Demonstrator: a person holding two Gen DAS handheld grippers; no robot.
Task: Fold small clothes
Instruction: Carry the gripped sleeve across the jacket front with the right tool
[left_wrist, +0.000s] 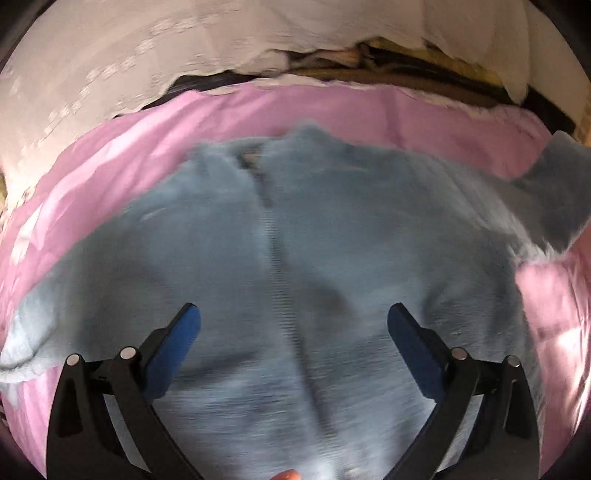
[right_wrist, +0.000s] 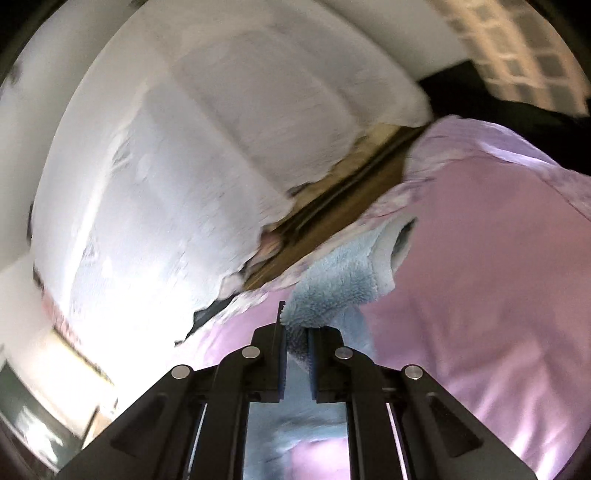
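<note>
A small light-blue fleece jacket (left_wrist: 295, 240) with a front zip lies spread on a pink sheet (left_wrist: 369, 110). My left gripper (left_wrist: 293, 321) is open and empty, hovering over the jacket's lower front. One sleeve (left_wrist: 554, 192) is lifted at the far right. In the right wrist view my right gripper (right_wrist: 297, 336) is shut on that fleece sleeve (right_wrist: 340, 277), whose cuff hangs past the fingertips above the pink sheet (right_wrist: 480, 277).
A white quilted cover (left_wrist: 147, 48) lies beyond the pink sheet, also in the right wrist view (right_wrist: 221, 129). A wooden strip (right_wrist: 332, 206) shows between them. A fingertip (left_wrist: 286, 474) shows at the bottom edge.
</note>
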